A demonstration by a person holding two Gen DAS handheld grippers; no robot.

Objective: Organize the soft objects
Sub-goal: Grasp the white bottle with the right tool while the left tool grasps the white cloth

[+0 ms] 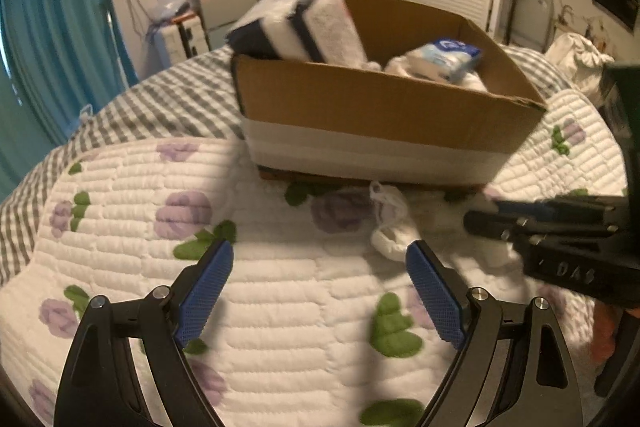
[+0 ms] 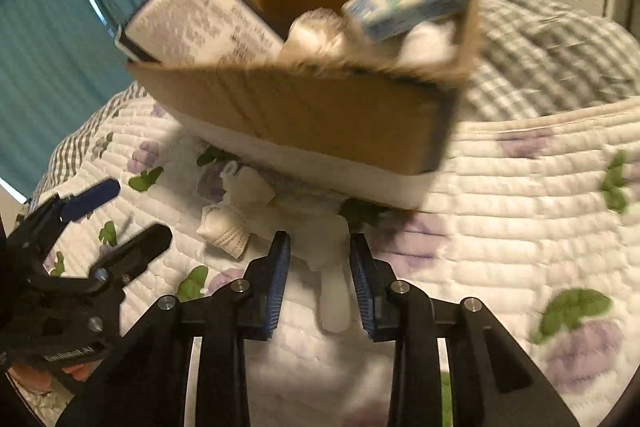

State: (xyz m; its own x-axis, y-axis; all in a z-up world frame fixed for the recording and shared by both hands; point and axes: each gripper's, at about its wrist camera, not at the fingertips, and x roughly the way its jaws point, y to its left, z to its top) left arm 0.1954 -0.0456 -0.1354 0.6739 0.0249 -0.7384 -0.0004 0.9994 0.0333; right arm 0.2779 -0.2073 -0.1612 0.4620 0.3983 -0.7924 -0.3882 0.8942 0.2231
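An open cardboard box (image 1: 380, 103) (image 2: 320, 115) sits on the flowered quilt and holds a navy-and-white package (image 1: 296, 15), a blue tissue pack (image 2: 404, 7) and white soft items. In the right wrist view my right gripper (image 2: 320, 251) is shut on a white sock (image 2: 330, 267) lying on the quilt just in front of the box. A second white sock (image 1: 388, 227) (image 2: 226, 231) lies to its left. My left gripper (image 1: 320, 247) (image 2: 134, 211) stands open above the quilt, just short of that second sock, with nothing between its fingers.
The white quilt with purple flowers (image 1: 280, 299) covers the bed; a grey checked blanket (image 1: 172, 103) lies behind it. A crumpled white cloth (image 2: 248, 187) rests against the box's base. Teal curtains (image 1: 52, 39) hang at the left. A hand (image 2: 76, 371) holds the left gripper.
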